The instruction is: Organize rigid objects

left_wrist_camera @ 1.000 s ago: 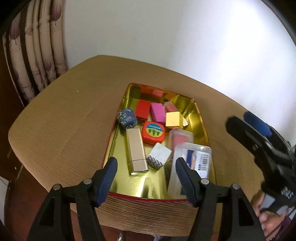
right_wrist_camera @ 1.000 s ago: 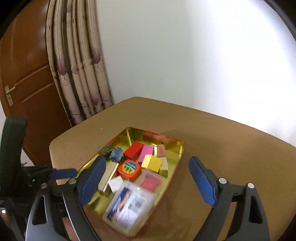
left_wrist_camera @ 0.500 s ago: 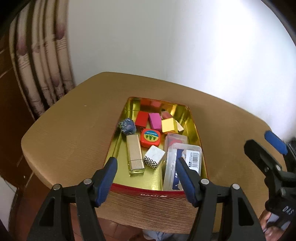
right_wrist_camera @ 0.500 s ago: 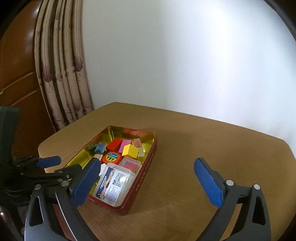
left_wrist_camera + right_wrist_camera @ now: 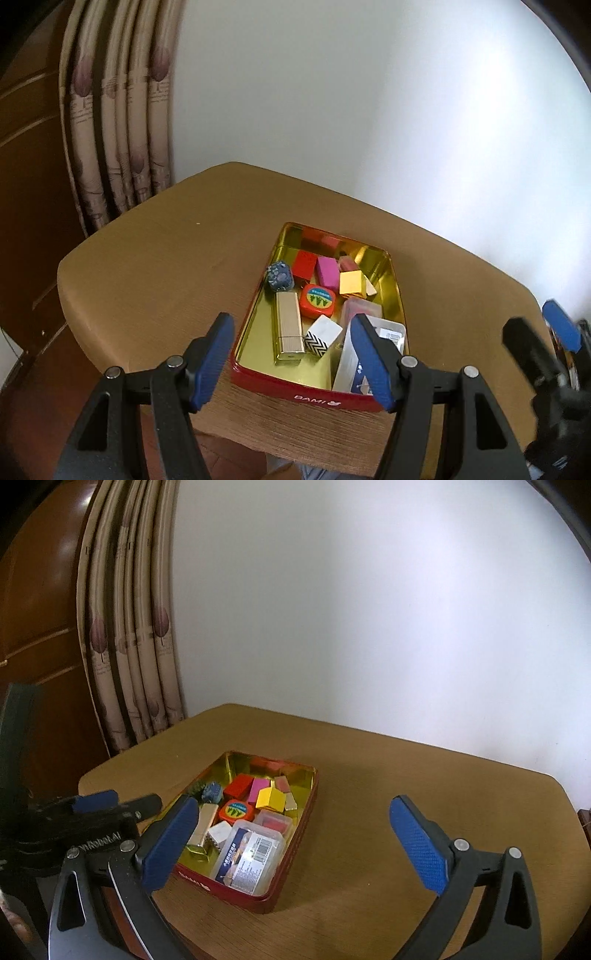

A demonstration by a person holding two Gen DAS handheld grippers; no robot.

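The left gripper (image 5: 295, 358) and right gripper (image 5: 299, 845) both hang spread wide, holding nothing, above the near edge of the brown wooden table (image 5: 369, 775). The red, gold-lined rectangular tin (image 5: 306, 393) holds coloured blocks, probably erasers, beside a clear plastic case (image 5: 251, 856).

We see the tin (image 5: 306, 393) on the table (image 5: 155, 280), near its front edge. Inside the tin, the tape measure (image 5: 317, 300) sits mid-way, blocks (image 5: 327, 271) behind it, the lighter (image 5: 288, 328) at its left, the plastic case (image 5: 251, 856) filling the front right corner
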